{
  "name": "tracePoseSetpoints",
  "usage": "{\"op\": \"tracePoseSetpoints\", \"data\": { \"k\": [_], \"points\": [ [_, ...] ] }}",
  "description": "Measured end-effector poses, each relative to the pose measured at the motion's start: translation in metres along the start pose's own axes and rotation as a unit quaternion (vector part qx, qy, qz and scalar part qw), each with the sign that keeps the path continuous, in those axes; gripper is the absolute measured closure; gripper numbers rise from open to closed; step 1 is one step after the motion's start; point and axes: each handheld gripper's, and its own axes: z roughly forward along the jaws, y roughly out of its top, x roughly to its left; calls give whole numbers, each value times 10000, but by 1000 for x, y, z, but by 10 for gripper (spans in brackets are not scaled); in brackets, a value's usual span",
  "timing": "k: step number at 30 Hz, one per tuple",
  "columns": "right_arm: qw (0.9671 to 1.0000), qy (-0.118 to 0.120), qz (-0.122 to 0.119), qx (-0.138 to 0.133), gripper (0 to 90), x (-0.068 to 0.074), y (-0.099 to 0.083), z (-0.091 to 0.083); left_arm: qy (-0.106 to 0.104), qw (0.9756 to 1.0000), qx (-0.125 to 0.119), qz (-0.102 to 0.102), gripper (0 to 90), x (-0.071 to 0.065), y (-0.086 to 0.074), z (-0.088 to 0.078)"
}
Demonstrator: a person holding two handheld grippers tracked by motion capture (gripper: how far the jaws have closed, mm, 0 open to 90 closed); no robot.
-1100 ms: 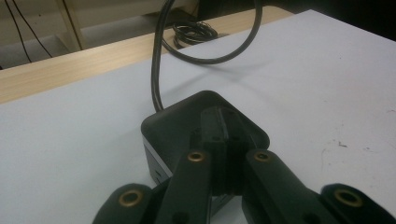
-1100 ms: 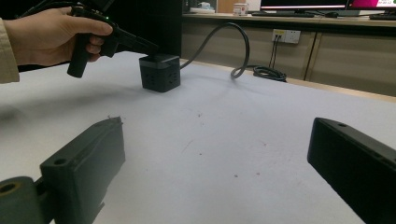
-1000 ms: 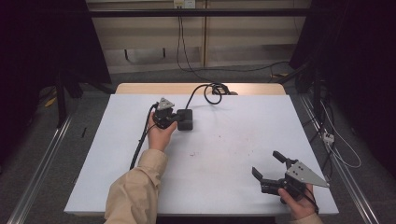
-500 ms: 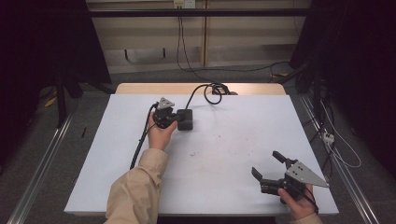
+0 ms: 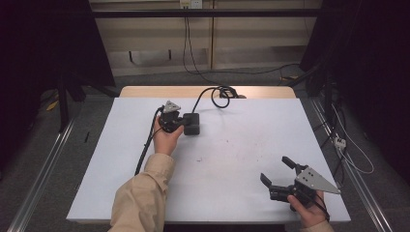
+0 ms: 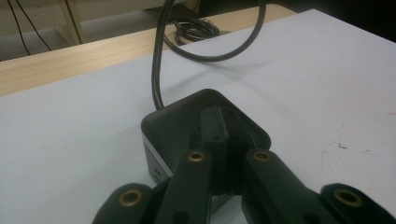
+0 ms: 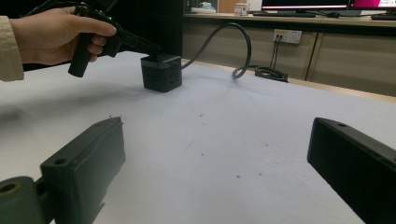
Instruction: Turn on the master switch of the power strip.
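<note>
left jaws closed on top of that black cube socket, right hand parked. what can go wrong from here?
1. The left gripper has its jaws shut and resting on top of the black cube socket, not around it; a push could slide or tip the cube.
2. Its thick cable loops to a coil at the far table edge; the stiff cable may drag or twist the cube when moved.
3. The right gripper, jaws open, sits near the front edge, too far away to steady the cube quickly.

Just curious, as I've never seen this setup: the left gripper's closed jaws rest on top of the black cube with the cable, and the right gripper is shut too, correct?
Not quite. The right gripper is open: the right gripper view shows its jaws wide apart over bare table. The left gripper does rest its closed jaws on top of the black cube, whose cable trails away.
</note>
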Motion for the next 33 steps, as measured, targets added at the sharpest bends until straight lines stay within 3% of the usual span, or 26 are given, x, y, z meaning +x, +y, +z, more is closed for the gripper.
{"op": "tracePoseSetpoints", "data": {
  "k": [3,5,8,13,23,33],
  "points": [
    [10000,-9,1,1,36,0,0,0,-47,10000,16,-10,900,-1,0,2],
    [10000,-6,11,-7,36,0,0,0,40,10000,17,84,900,-4,1,2],
    [10000,-10,8,-7,36,0,0,-1,36,10000,26,21,900,-3,0,2],
    [10000,-18,14,-21,36,0,0,-2,72,9999,43,97,900,-4,0,2],
    [10000,-52,15,-18,36,-1,0,-3,37,10000,2,15,900,-3,0,2],
    [10000,-53,23,-24,36,-1,0,-3,-26,9997,-71,-248,900,-4,0,2]
  ]
}}
